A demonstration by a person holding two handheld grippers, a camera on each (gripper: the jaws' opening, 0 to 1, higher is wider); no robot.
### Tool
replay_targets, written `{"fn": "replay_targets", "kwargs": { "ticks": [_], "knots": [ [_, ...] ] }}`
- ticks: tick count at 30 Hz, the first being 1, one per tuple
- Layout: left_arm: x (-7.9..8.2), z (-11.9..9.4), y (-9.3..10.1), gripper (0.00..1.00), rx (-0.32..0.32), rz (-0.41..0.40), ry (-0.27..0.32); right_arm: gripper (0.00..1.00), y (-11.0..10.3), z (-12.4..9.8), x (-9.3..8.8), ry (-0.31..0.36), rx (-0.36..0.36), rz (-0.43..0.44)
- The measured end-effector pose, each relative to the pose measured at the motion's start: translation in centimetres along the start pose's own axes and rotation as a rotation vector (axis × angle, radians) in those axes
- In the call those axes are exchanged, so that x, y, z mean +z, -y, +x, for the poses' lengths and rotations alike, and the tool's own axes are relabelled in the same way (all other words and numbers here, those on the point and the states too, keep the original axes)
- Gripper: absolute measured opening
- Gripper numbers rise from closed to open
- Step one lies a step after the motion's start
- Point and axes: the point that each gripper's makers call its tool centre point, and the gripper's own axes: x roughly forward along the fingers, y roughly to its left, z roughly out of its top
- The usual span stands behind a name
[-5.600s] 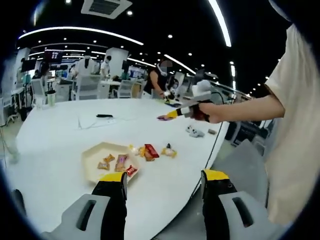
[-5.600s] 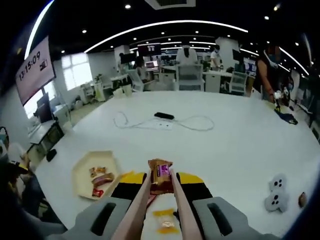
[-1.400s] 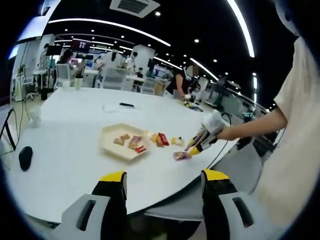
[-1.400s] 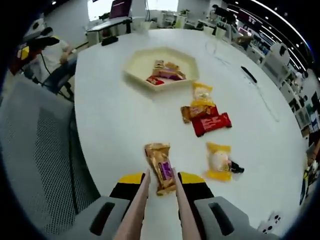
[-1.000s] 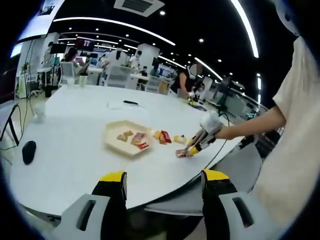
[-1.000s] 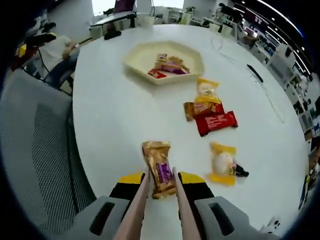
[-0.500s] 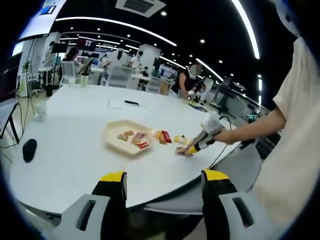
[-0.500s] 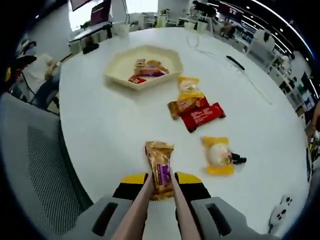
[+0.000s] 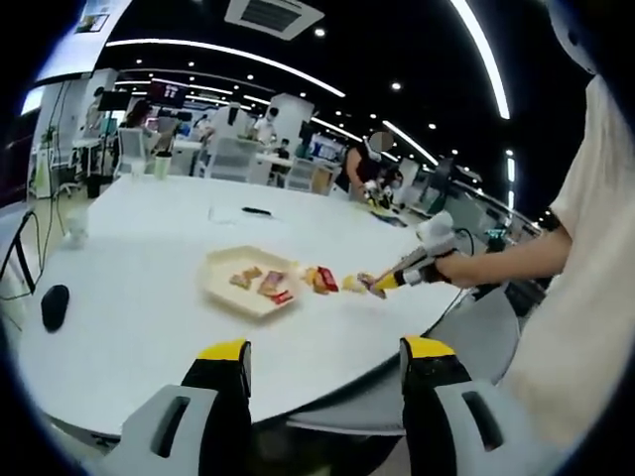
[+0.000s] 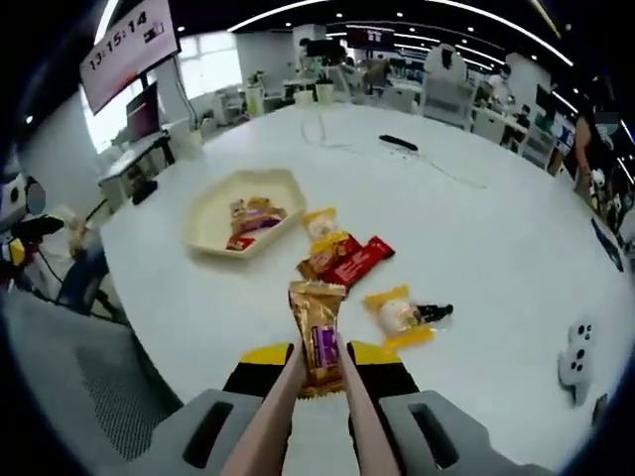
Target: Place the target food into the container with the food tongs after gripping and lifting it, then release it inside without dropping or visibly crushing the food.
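Gold foil wrapper with a purple label: the snack (image 10: 317, 340) sits pinched between the two pale arms of the tongs (image 10: 281, 412), which the right gripper (image 10: 316, 369) squeezes shut from outside. It is held above the white desk (image 10: 516, 258), short of the tray (image 10: 211, 220).

The risk, as I judge it, is in the carry. The pack is long and gripped near its lower end, so a tilt or a slackening squeeze could let it slide out onto the desk; squeezing harder could crumple whatever is inside.

The cream hexagonal tray already holds a few small wrapped snacks (image 10: 250, 216). Just beside it on the desk lie a yellow pack (image 10: 320, 228), a red one (image 10: 356, 262) touching it, and another yellow pack (image 10: 400, 311) a little apart.

The left gripper (image 9: 322, 362) hangs off the desk edge, its jaws wide apart and holding nothing.
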Motion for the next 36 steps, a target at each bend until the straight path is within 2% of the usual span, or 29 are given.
{"fn": "replay_targets", "kwargs": {
  "ticks": [3, 8, 11, 13, 21, 27, 36],
  "knots": [
    [0.2, 0.1, 0.0, 0.6, -0.009, 0.005, 0.003, 0.2, 0.0, -1.1, 1.4, 0.06, -0.016, 0.051],
    [0.3, 0.1, 0.0, 0.6, -0.021, 0.014, 0.003, 0.2, 0.1, -2.6, 3.7, 0.136, -0.034, 0.085],
    [0.4, 0.2, 0.1, 0.6, -0.029, 0.02, 0.004, 0.2, 0.3, -3.4, 5.0, 0.172, -0.049, 0.083],
    [0.5, 0.3, 0.1, 0.6, -0.034, 0.023, 0.004, 0.2, 0.4, -4.0, 6.2, 0.19, -0.071, 0.049],
    [0.9, 0.4, 0.3, 0.6, -0.057, 0.038, 0.003, 0.2, 0.7, -5.6, 9.7, 0.283, -0.07, 0.074],
    [1.0, 0.4, 0.2, 0.6, -0.064, 0.043, 0.006, 0.2, 0.8, -6.3, 11.7, 0.33, -0.07, 0.073],
    [1.2, 0.5, 0.1, 0.6, -0.073, 0.047, 0.012, 0.2, 0.2, -6.2, 13.7, 0.345, -0.069, 0.018]
  ]
}}
